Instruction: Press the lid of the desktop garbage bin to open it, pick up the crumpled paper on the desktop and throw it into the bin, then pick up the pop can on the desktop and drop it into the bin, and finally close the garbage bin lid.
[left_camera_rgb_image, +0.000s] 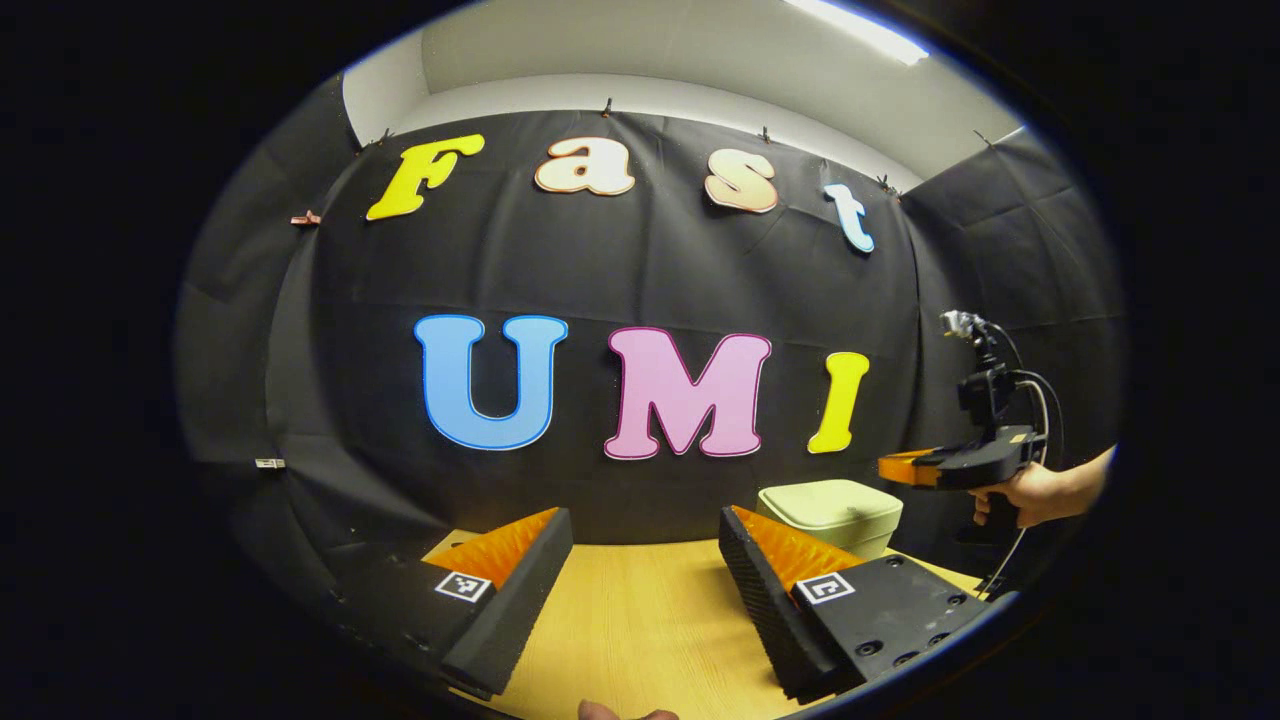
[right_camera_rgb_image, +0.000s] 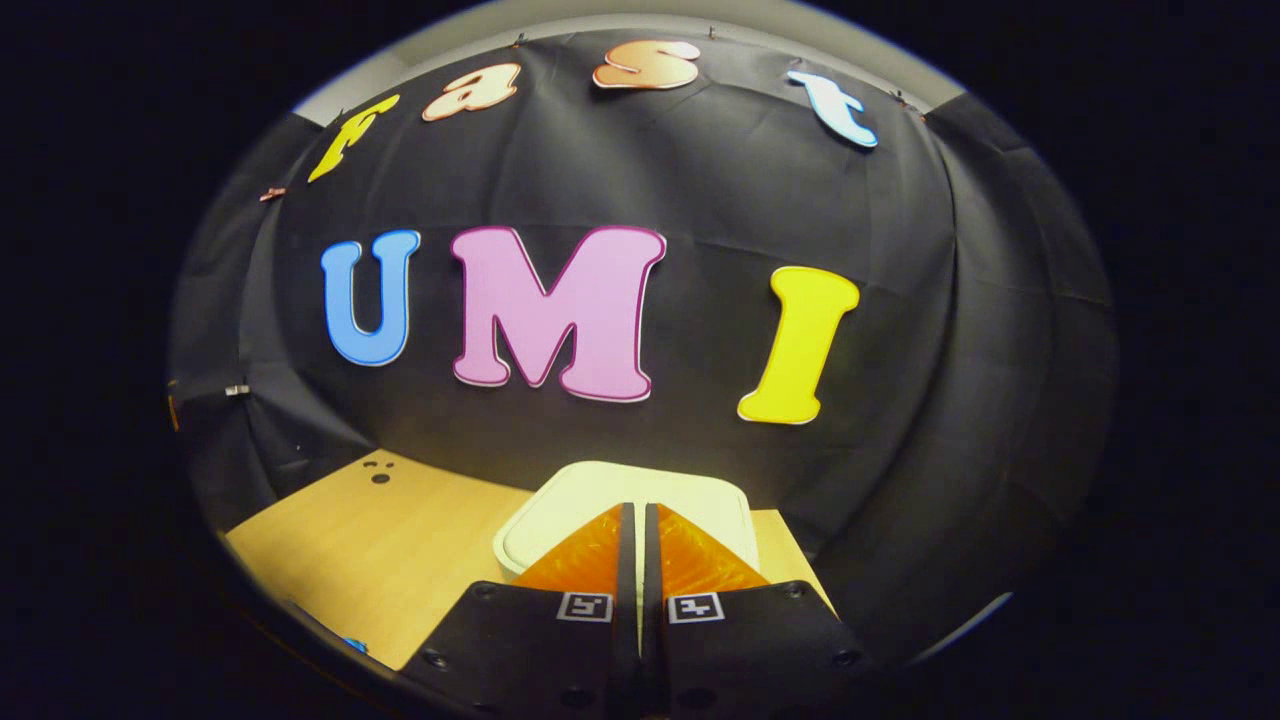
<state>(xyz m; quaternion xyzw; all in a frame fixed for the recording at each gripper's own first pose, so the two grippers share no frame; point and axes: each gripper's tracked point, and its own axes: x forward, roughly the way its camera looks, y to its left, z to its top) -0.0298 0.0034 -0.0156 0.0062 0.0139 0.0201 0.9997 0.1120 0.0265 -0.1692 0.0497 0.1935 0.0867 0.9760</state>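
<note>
The pale cream garbage bin stands at the back right of the wooden desk, its lid down. My left gripper is open above the desk with nothing between its fingers. Farther right, a hand holds my right gripper in the air just above and to the right of the bin. In the right gripper view the bin lid lies directly under my right gripper, whose fingers are shut together on nothing. Whether the tips touch the lid I cannot tell.
The black cloth wall rises right behind the bin and closes the right side. The wooden desk stretches left of the bin, with small dark holes near its far edge. A small blue thing peeks in at the desk's near left edge.
</note>
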